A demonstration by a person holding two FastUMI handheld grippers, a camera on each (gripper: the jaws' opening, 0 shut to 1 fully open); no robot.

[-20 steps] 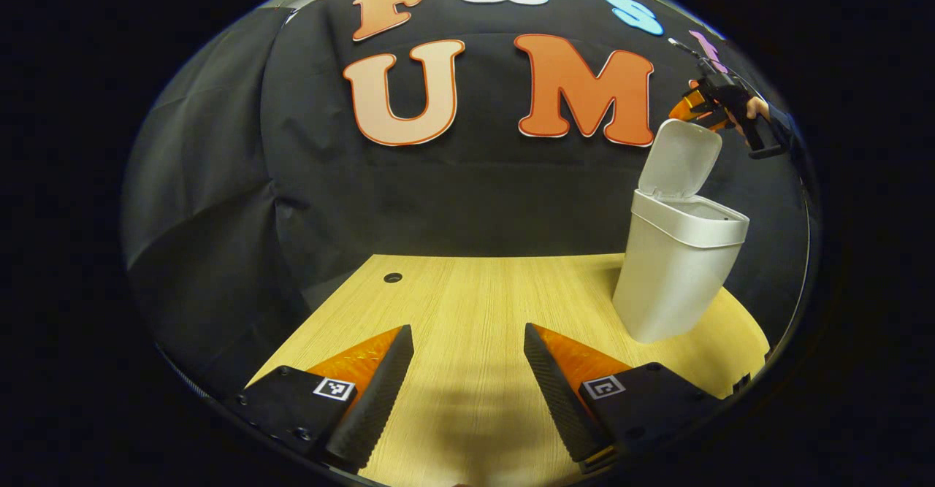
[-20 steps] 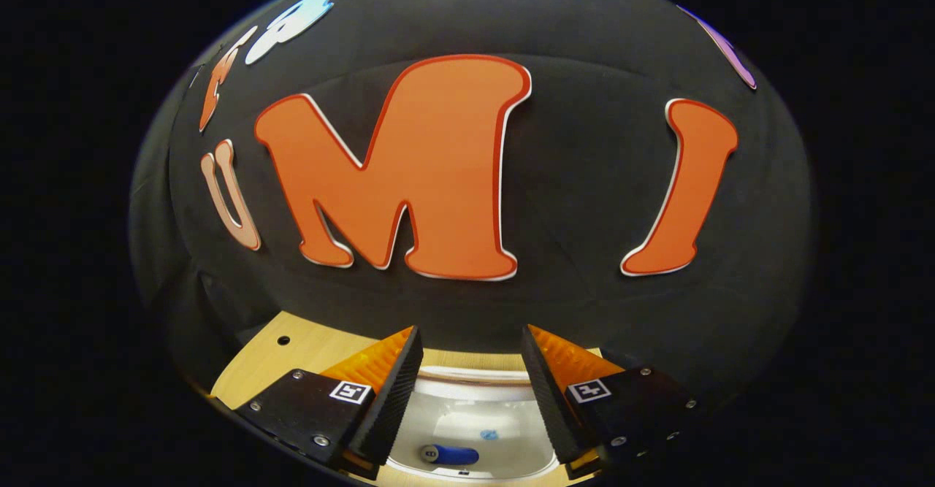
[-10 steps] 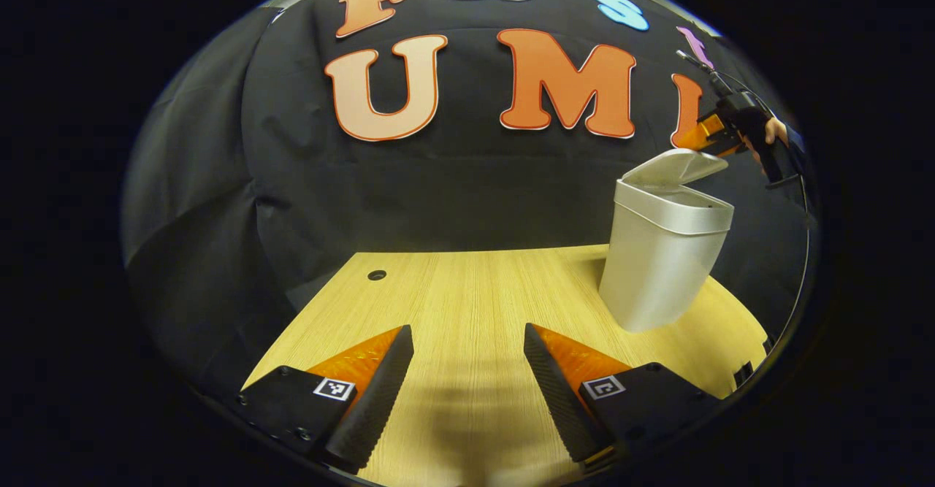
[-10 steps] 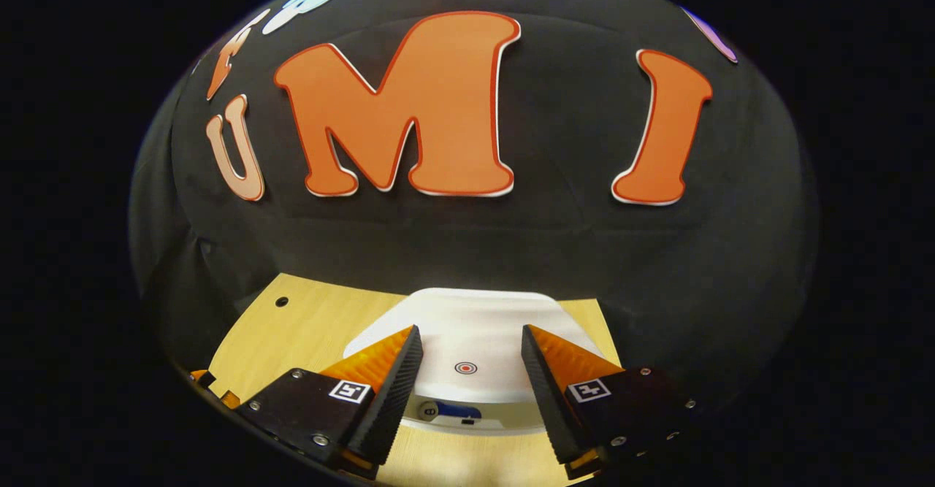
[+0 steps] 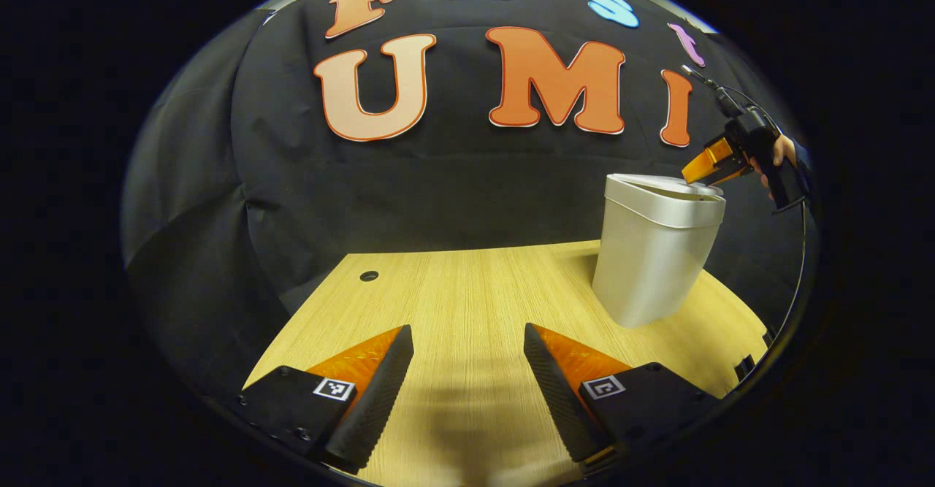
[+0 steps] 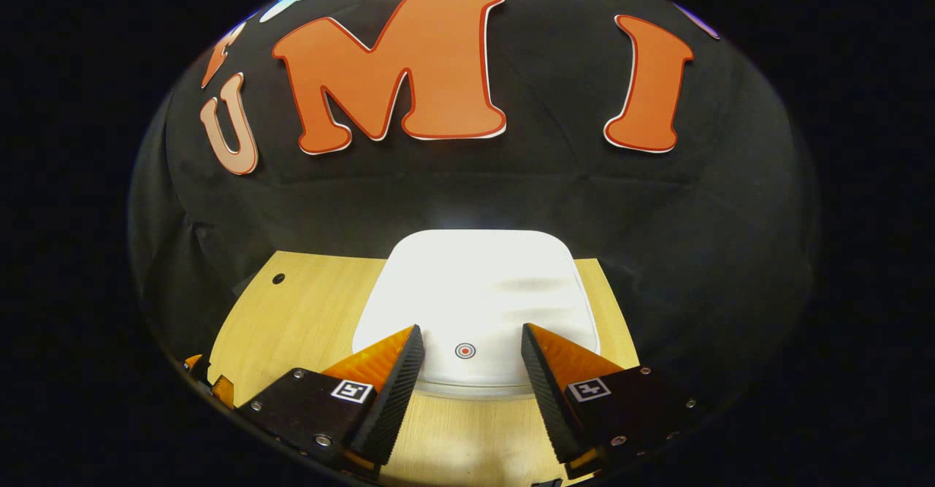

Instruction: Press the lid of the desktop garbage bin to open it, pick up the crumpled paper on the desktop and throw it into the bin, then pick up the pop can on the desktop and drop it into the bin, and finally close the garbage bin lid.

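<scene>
Left gripper [image 5: 467,370] hovers low over the desk [image 5: 467,304], fingers spread, grasping nothing, parked aside from the bin [image 5: 654,253]. Right gripper [image 6: 467,370] also spread and empty, poised just above the lid [image 6: 475,290], straddling its round press mark [image 6: 464,350], seemingly to push there. Lid lies flat on the bin. Paper and can: cannot tell; desk seen bare.
</scene>
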